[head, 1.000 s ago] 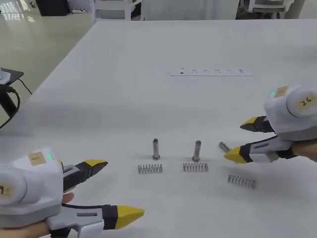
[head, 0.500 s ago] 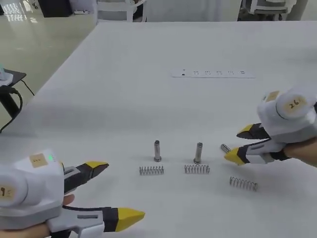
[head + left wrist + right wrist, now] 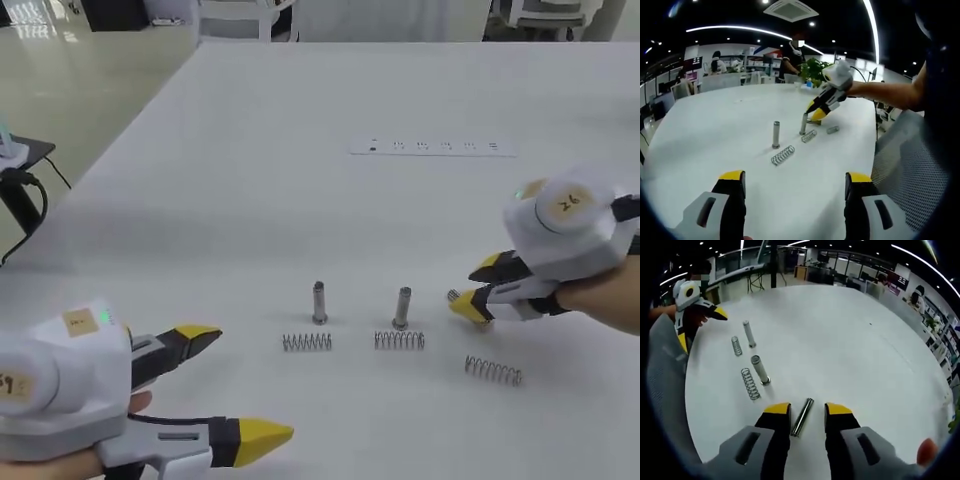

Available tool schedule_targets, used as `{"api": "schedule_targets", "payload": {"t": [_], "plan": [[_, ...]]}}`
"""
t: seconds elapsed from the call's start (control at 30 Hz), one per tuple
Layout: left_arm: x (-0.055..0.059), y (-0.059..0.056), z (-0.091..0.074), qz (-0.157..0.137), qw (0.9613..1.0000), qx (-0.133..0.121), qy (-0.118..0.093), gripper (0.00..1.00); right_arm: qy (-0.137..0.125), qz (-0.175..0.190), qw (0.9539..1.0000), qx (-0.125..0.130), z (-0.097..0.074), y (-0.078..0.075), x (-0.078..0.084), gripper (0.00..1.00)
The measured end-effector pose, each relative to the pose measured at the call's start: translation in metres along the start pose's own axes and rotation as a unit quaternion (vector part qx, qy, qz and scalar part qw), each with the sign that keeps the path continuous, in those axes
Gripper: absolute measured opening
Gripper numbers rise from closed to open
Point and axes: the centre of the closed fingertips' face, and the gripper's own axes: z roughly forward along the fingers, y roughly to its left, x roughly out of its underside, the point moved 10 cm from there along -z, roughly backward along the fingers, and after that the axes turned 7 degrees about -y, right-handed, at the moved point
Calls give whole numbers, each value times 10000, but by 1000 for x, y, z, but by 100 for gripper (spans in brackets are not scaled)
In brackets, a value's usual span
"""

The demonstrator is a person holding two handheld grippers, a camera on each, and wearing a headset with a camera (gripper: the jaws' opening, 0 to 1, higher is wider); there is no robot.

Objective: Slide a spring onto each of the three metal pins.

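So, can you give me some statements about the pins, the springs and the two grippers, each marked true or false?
1. Two silver metal pins stand upright on the white table. True.
2. The third metal pin stands upright too. False: it lies flat on the table, between the jaws of the right gripper.
3. One spring already sits on a pin. False: all three coiled wire springs lie on the table, none on a pin.
4. The left gripper has its jaws open and holds nothing. True.
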Motion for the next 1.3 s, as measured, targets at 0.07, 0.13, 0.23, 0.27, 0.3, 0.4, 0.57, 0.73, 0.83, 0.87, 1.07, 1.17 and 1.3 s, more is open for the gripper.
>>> {"api": "schedule_targets", "payload": {"t": [0.07, 0.13, 0.23, 0.27, 0.3, 0.4, 0.57, 0.73, 0.83, 0.87, 1.07, 1.17, 1.3], "plan": [[0, 0, 0, -2, 10000, 5, -1, 78, 44, 43, 10000, 15, 1, 0, 0, 21], [0, 0, 1, -4, 10000, 12, -3, 78, 48, 57, 10000, 19, 2, 1, 0, 20], [1, -1, 1, 1, 10000, 20, 6, 78, 90, 103, 9999, 20, 3, 2, 0, 18], [1, -1, 1, -4, 10000, 23, 5, 78, 107, 122, 9999, 11, 4, 2, 0, 18], [1, 0, 1, -5, 10000, 25, 6, 78, 117, 129, 9998, 12, 4, 2, 0, 17], [1, 0, 1, -6, 10000, 26, 11, 77, 153, 147, 9998, -8, 6, 3, 1, 15], [2, 0, 2, -9, 10000, 37, 14, 77, 195, 175, 9997, -3, 10, 3, 0, 13], [3, 0, 2, -18, 10000, 33, 6, 76, 249, 238, 9994, 41, 13, 3, -1, 11], [4, 0, 2, -27, 10000, 22, 13, 76, 288, 277, 9992, 70, 14, 3, 0, 11], [4, 0, 2, -32, 10000, 22, 13, 76, 293, 290, 9991, 67, 15, 3, 0, 11], [4, 0, 1, -35, 10000, 17, 17, 76, 369, 327, 9987, 96, 17, 3, 0, 10], [4, 1, 1, -34, 10000, 14, 17, 76, 393, 316, 9986, 127, 18, 2, 0, 10], [5, 0, 1, -38, 10000, 11, 22, 76, 404, 335, 9985, 129, 20, 1, 0, 9]]}}
